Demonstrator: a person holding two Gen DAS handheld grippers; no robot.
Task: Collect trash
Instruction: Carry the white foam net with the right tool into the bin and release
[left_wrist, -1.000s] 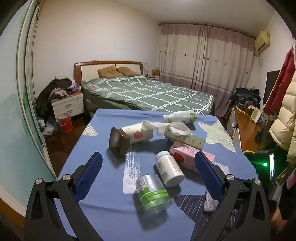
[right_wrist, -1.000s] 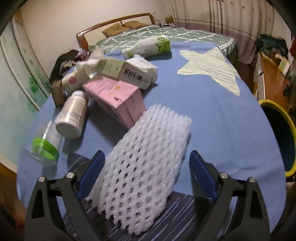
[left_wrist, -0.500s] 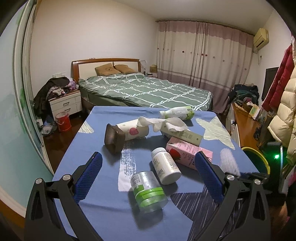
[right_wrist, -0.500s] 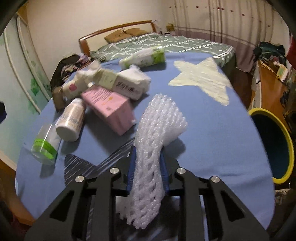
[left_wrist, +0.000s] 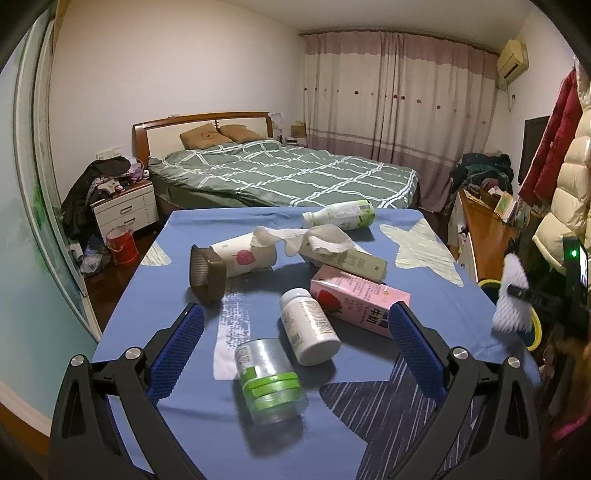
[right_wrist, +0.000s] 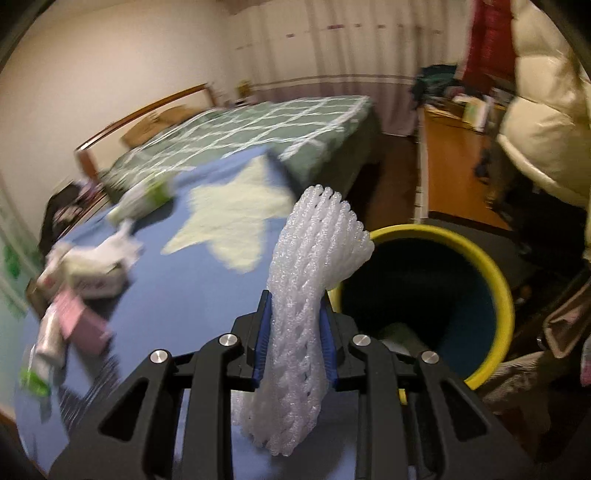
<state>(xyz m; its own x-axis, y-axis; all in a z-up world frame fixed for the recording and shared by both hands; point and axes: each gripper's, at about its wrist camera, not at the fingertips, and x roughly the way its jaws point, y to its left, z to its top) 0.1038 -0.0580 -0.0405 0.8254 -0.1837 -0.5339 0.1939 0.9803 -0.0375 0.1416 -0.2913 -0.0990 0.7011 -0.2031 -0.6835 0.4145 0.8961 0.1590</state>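
Right hand-held gripper (right_wrist: 295, 343): clenched on the foam net (right_wrist: 306, 295).
Left hand-held gripper (left_wrist: 295, 354): released, above the counter (left_wrist: 184, 369).
Advice: bring the net fully over the yellow bin (right_wrist: 491, 280), then release.

The foam net (right_wrist: 295, 332) is white, spongy and open-meshed. The right tongs (right_wrist: 294, 345) have matt black plastic arms, blue ribbed pads and shiny metal screws. The counter (left_wrist: 184, 369) wears matt blue cloth. The pink carton (left_wrist: 360, 299) looks like smooth paperboard, the white bottle (left_wrist: 308, 325) smooth plastic, the bin (right_wrist: 495, 280) glossy yellow-rimmed.
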